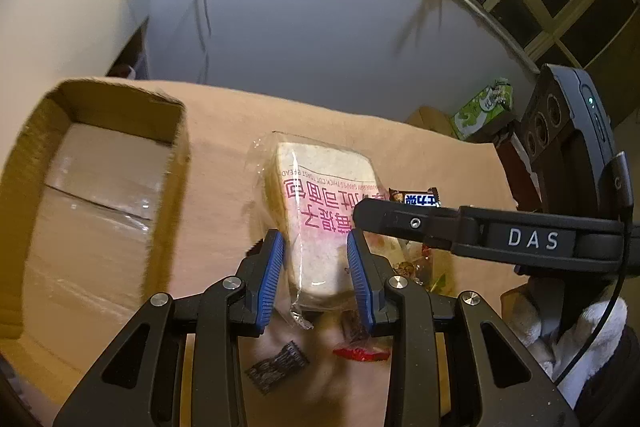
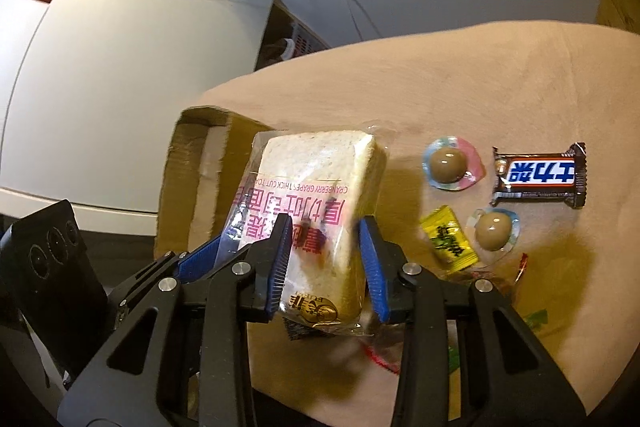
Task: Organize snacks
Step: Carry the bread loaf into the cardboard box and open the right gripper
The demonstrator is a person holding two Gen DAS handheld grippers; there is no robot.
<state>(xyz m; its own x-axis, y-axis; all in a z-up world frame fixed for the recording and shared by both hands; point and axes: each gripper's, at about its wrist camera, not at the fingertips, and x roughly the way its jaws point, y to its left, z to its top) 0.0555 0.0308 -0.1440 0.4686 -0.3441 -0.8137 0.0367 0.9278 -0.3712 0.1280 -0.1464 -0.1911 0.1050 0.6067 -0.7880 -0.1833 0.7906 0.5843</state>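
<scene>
- Bread packet (image 2: 320, 211), a thick toast slice in clear wrap with pink print, hangs above the worktop (image 2: 500, 75), its long axis running away from both cameras.
- Both the left gripper (image 1: 316, 259) and the right gripper (image 2: 324, 251) have their jaws clamped on its near end.
- Cardboard box (image 1: 100, 195) lies just left, nearer the left hand.
- Candies and a chocolate bar (image 2: 540, 175) lie to the right.

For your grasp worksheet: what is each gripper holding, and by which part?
Both the left gripper and right gripper clamp the bagged bread, each across the sides of its near end.
</scene>
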